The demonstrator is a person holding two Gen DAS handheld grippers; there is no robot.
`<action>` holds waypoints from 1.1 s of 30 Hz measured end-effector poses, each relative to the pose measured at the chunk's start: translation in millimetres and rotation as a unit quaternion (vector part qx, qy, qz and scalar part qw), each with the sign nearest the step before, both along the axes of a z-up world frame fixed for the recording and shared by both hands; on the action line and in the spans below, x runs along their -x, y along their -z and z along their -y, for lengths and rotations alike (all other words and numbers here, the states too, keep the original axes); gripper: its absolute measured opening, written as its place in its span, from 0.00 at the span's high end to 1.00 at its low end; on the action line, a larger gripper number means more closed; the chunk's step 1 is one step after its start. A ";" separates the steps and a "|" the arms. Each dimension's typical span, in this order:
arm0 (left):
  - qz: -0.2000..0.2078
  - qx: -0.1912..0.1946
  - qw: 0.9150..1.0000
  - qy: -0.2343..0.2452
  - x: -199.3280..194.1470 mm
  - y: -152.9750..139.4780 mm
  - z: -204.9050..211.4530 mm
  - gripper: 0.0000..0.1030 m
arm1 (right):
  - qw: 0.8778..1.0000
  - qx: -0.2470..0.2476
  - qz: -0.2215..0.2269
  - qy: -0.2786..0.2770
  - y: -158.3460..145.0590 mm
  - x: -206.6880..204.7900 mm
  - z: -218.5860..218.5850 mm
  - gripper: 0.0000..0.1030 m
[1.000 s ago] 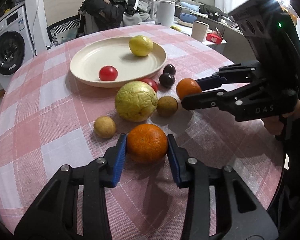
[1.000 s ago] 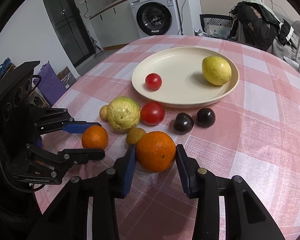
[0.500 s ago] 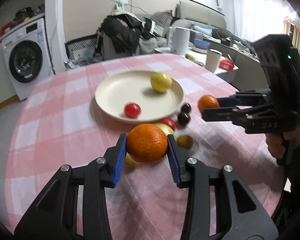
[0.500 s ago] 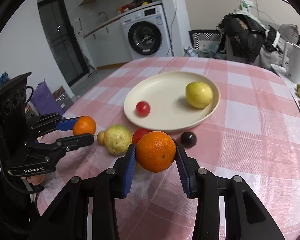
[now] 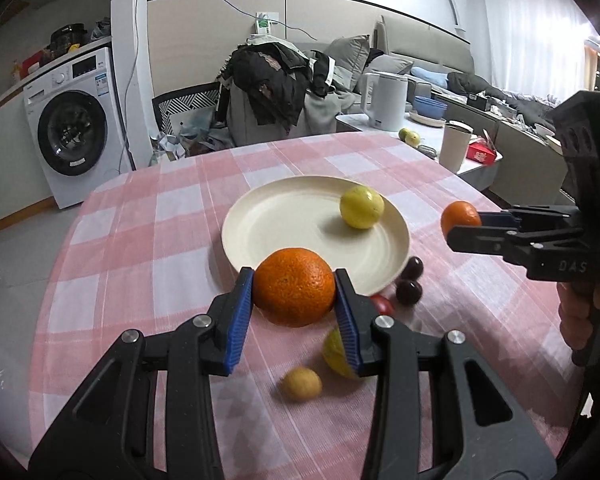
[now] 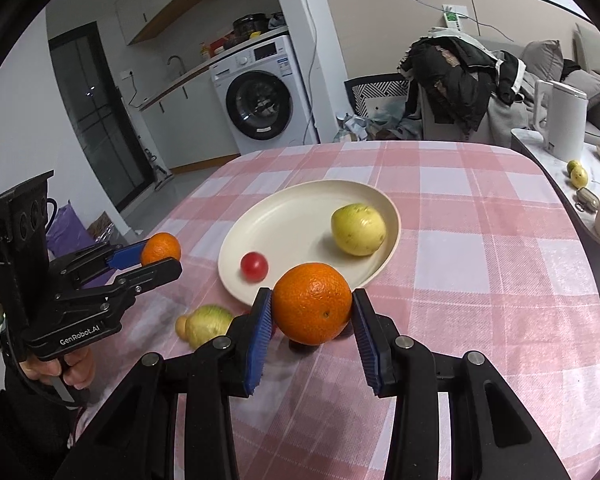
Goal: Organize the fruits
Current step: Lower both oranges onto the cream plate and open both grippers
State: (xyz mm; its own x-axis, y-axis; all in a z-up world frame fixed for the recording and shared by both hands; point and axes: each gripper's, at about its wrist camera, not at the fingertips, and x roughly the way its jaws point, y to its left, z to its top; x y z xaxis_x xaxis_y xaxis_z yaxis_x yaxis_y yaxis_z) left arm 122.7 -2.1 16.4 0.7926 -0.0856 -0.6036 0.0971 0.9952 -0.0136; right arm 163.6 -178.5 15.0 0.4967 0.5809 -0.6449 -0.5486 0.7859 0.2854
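Two grippers each clamp an orange above the table (image 5: 140, 216). Left gripper (image 5: 294, 296) holds one orange (image 5: 294, 286); right gripper (image 6: 311, 312) holds another (image 6: 311, 308). Both hang near the plate's (image 6: 300, 216) front rim.

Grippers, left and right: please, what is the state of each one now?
Left gripper: shut on a round orange fruit.
Right gripper: shut on another round orange fruit.

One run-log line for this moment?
left gripper: shut on orange | right gripper: shut on second orange | plate: yellow fruit, small tomato
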 end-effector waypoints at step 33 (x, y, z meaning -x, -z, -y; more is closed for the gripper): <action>-0.042 0.010 0.999 -0.023 -96.1 29.1 -18.2 0.65 | 0.999 0.000 -0.037 0.018 12.0 -50.0 -24.0 0.61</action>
State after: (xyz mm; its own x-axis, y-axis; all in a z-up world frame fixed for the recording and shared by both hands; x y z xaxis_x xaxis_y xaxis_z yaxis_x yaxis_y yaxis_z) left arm 218.8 16.1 -12.6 0.7430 -0.0621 -0.6664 0.0483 0.9981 -0.0391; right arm 213.6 -154.5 3.0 0.4682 0.5635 -0.6806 -0.4984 0.8045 0.3232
